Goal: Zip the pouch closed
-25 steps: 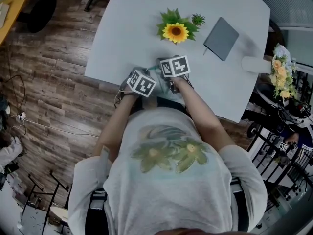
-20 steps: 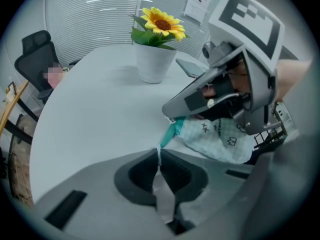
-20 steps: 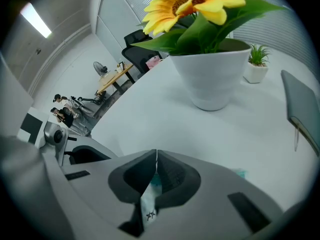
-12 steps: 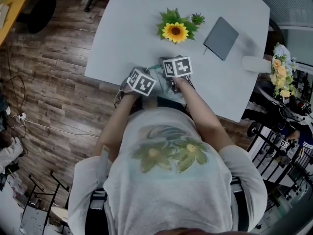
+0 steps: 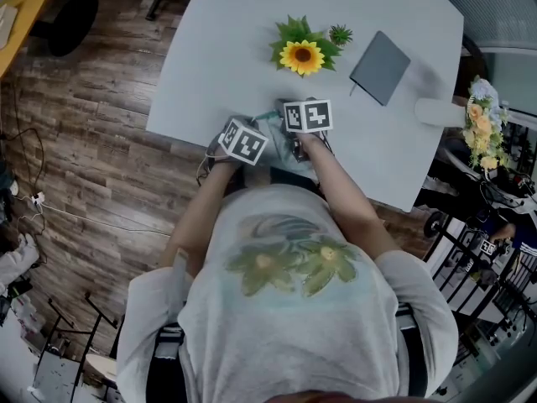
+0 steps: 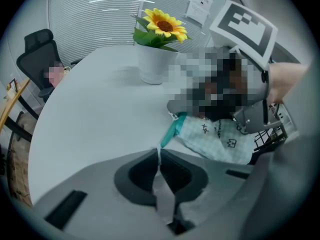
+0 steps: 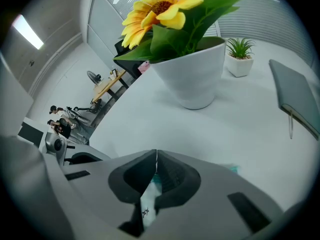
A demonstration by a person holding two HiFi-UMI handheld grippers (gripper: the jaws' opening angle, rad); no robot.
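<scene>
Right tongs (image 7: 156, 156) edged rightward; pouch (image 6: 215, 136) mostly hidden beneath them.

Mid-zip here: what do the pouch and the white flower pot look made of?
Pouch: soft woven cloth, likely cotton or similar, with a matte finish. It has a pale mint check with small printed stars and a crown, and it creases and sags on the table.
Pot: smooth, rigid and plain white with a faint sheen. It could be glazed ceramic or plastic; the look leaves that open.

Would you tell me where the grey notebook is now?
In the head view, the grey notebook lies flat on the table, right of the small plant.
</scene>
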